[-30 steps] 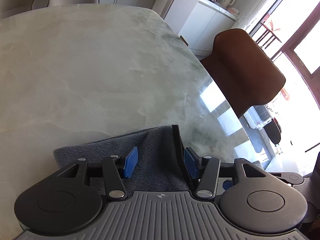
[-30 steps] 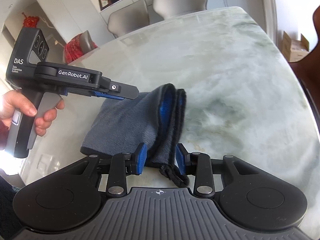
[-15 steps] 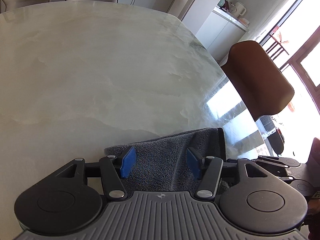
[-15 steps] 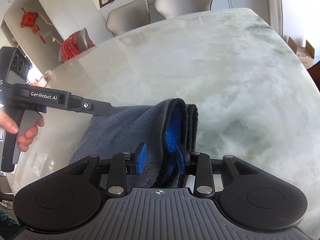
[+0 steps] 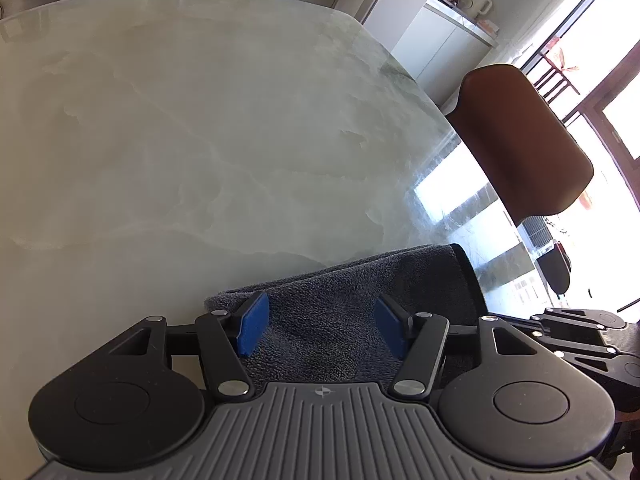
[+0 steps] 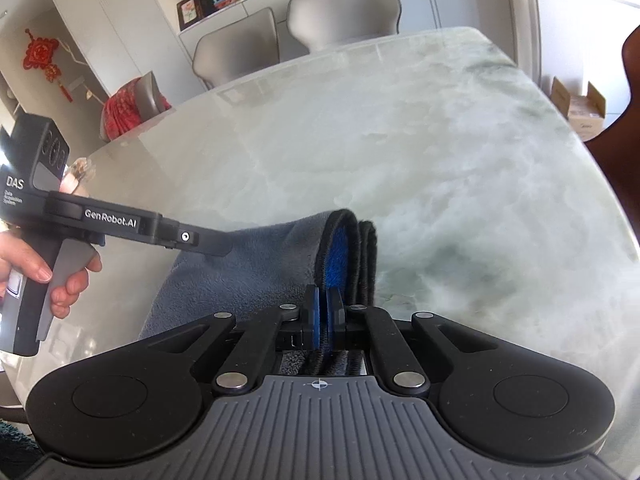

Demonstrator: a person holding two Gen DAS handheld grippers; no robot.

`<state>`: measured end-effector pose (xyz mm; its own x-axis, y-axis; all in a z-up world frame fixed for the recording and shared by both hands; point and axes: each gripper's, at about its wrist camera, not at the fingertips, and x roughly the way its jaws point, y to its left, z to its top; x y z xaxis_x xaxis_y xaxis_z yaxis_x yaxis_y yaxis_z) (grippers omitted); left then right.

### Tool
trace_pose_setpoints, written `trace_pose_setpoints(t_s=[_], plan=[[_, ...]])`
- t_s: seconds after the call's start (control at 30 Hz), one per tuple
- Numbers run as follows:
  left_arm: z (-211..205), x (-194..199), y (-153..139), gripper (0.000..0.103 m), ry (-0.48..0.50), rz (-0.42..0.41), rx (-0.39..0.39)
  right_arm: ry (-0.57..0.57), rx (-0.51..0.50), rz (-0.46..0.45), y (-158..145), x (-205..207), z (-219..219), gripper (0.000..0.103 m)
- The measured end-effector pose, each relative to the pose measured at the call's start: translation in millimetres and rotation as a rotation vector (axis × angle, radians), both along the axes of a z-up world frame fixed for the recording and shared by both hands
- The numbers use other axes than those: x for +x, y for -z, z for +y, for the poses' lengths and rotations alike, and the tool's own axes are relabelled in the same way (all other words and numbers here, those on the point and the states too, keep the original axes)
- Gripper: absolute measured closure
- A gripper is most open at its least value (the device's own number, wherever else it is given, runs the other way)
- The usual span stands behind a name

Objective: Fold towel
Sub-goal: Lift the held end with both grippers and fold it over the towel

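Note:
A dark grey towel (image 5: pixel 340 300) with a black hem and a blue inner side lies folded on the marble table (image 5: pixel 200 140). My left gripper (image 5: pixel 320 326) hovers over its flat part, open, its blue pads apart and not pressing the cloth. In the right wrist view the towel (image 6: pixel 248 268) shows stacked hemmed edges at its right side. My right gripper (image 6: pixel 323 316) is shut on the top layer's hemmed edge near the towel's near right corner. The left gripper (image 6: pixel 220 246) reaches in from the left above the towel, held by a person's hand (image 6: pixel 52 276).
A brown chair (image 5: pixel 520 140) stands at the table's right edge, and its dark back (image 6: pixel 632 120) shows in the right wrist view. Two pale grey chairs (image 6: pixel 340 12) stand at the far side. Bare marble (image 6: pixel 440 140) stretches beyond the towel. The table's edge runs close to the towel's right.
My right gripper's jaws have closed from apart around the towel's edge to shut on the top layer. The left gripper has shifted over the towel and its jaws stand a little wider.

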<state>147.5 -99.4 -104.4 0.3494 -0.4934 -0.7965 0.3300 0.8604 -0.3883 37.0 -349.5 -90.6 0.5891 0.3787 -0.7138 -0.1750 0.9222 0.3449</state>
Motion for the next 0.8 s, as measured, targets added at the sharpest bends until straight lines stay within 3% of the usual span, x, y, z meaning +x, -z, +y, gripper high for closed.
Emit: trace_pose_setpoints(t_s=[0.23,0.37,0.47,0.63,0.73,0.8], plan=[[-11,-5,2,0.033,0.038,-0.047,0.035,0.021,-0.033,0.077,21,7,0,0.096],[-14,-8,-1,0.033,0.051,-0.068,0.059,0.039,0.01,0.081,16,5,-6,0.087],[-11,-8,-2,0.033,0.04,-0.074,0.048,0.008,-0.015,0.083,14,3,-3,0.079],[-7,-9,-1,0.033,0.03,-0.072,0.043,-0.025,-0.004,0.068,18,2,6,0.08],[-8,-10,-2,0.033,0.033,-0.076,0.051,-0.037,-0.045,0.055,17,4,11,0.094],[-8,-9,-3,0.033,0.028,-0.074,0.048,-0.027,-0.039,0.042,13,4,7,0.097]])
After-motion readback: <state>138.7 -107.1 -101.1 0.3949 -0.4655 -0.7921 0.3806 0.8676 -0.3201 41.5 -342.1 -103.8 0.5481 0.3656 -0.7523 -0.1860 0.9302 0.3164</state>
